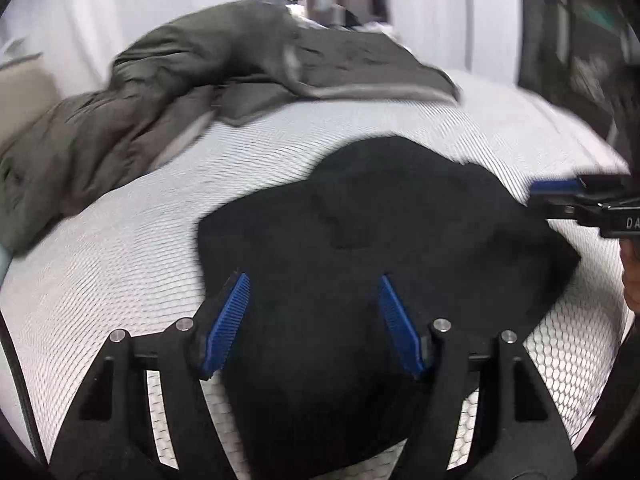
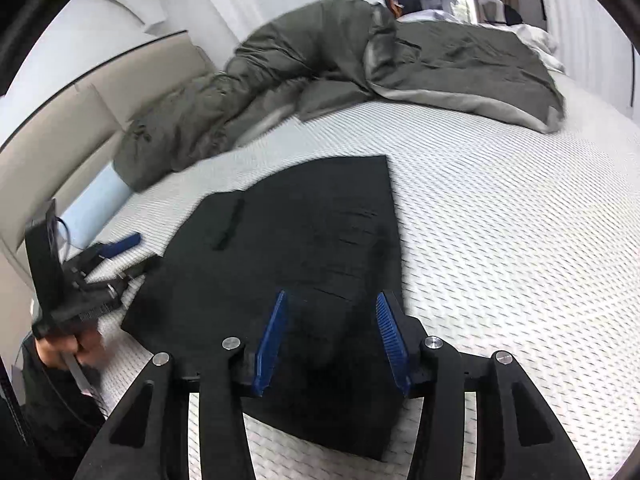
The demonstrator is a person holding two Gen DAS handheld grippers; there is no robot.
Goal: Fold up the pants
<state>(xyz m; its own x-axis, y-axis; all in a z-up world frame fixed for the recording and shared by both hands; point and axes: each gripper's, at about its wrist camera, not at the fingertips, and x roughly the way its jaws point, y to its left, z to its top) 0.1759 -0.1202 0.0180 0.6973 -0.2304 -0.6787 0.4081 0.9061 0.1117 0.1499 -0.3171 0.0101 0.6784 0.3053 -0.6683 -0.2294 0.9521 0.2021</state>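
Black pants (image 1: 380,232) lie folded into a flat, compact stack on the white textured mattress (image 1: 120,248). In the left wrist view my left gripper (image 1: 314,280) hovers over the near part of the stack, its blue pads spread apart with only cloth below them, not pinched. The right gripper pokes in at the right edge (image 1: 560,192). In the right wrist view the pants (image 2: 300,240) fill the middle; my right gripper (image 2: 332,298) stands open above their near right edge, nothing clamped. The left gripper (image 2: 120,244), held by a hand (image 2: 76,344), sits off the pants' left side.
A rumpled olive-green duvet (image 2: 360,52) lies across the far half of the bed. A beige headboard (image 2: 52,128) and a pale blue pillow (image 2: 96,200) are at the left. White wall, a window and room clutter sit beyond. Bare mattress (image 2: 520,220) stretches right of the pants.
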